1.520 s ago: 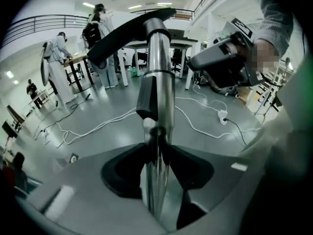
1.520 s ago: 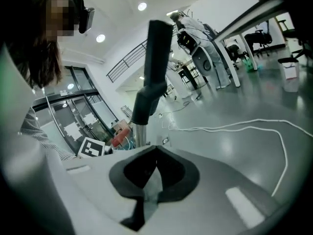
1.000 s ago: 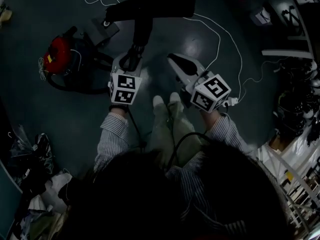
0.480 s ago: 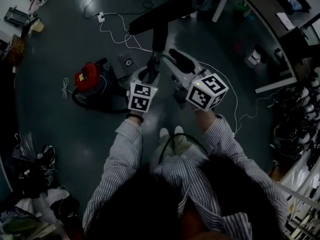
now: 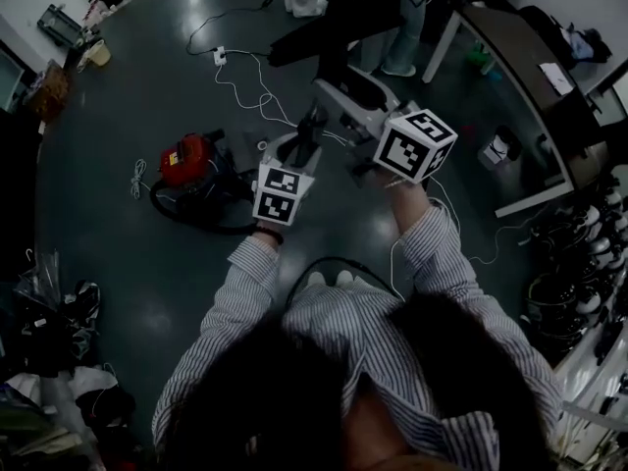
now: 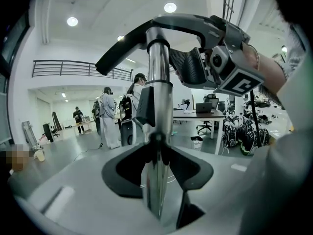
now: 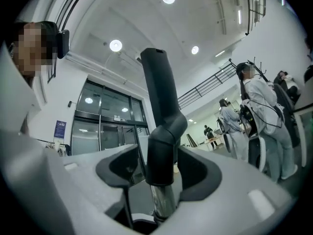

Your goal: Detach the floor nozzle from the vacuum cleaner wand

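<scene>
Left gripper view first, since it's the clearest. The left gripper [image 6: 157,146] has its jaws about halfway closed, with the dark rubbery pads [image 6: 128,166] pinching the wand [image 6: 157,62] right in the middle. The wand is a shiny chrome tube, smooth and round. It runs straight up and away from the jaws, through a matte black plastic collar [image 6: 151,106] partway up. At the far end above the jaws sits the floor nozzle [image 6: 181,23], a long, flat black bar set crosswise on the tube, so it's on the wand, not off it.

In the right gripper view, the right gripper [image 7: 161,165] is opening its jaws and they're spread really wide. A fat black plastic neck [image 7: 159,97] with a bend in it stands between them, and there's a bit of chrome tube showing just below it, down in the throat of the jaws. The pads sit close on either side but don't seem to be squeezing it. I'm honestly not sure from this angle, but that neck looks like the nozzle's swivel joint.

From the head view, both grippers are up in front of the person. The nozzle is out past both sets of jaws, and a red canister [image 5: 186,160] sits on the floor off to the left gripper's side.
</scene>
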`<state>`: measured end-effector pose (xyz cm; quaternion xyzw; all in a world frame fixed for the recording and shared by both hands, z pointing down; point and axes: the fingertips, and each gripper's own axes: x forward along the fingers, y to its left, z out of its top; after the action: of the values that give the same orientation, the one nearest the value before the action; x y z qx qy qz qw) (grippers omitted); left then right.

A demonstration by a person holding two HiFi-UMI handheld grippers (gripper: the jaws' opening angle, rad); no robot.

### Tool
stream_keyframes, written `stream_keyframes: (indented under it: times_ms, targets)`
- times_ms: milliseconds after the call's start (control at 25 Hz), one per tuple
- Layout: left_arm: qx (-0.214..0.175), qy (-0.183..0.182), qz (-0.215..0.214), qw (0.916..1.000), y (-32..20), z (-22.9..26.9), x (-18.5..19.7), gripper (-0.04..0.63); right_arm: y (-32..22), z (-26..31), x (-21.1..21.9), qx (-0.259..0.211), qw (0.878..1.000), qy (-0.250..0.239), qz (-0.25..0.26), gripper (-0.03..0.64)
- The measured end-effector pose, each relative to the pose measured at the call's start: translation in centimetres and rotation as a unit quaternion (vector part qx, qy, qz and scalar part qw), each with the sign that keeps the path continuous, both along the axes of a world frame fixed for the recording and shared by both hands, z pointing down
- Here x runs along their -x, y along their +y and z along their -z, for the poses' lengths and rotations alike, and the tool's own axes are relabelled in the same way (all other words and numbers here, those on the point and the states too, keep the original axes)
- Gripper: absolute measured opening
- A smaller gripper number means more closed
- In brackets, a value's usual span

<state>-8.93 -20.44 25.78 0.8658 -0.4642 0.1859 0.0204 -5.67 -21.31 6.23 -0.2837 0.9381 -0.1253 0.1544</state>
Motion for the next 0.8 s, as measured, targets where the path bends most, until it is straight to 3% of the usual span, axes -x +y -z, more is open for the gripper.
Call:
stream_keyframes:
  times_ms: [240,440,560,800]
  targets:
    - [-0.024,0.016,0.021,0.9994,0.2,2.1,0.6,0.166,0.3,2.7,0.8,-0.019,1.0,-0.006,0.015,0.242]
    - [-0.025,0.027,0.031,0.9989,1.0,2.0,0.3,0.166,0.1,1.2,2.0,0.018,0.999,0.03,0.027,0.229]
    - [-0.026,0.024,0.03,0.9989,1.6,1.5,0.3,0.164,0.3,1.0,2.6,0.023,0.998,0.033,0.041,0.185]
    - [-0.015,0.03,0.033,0.9989,2.3,-0.2,0.3,0.164,0.8,-0.5,3.1,0.027,0.995,0.054,0.08,0.176]
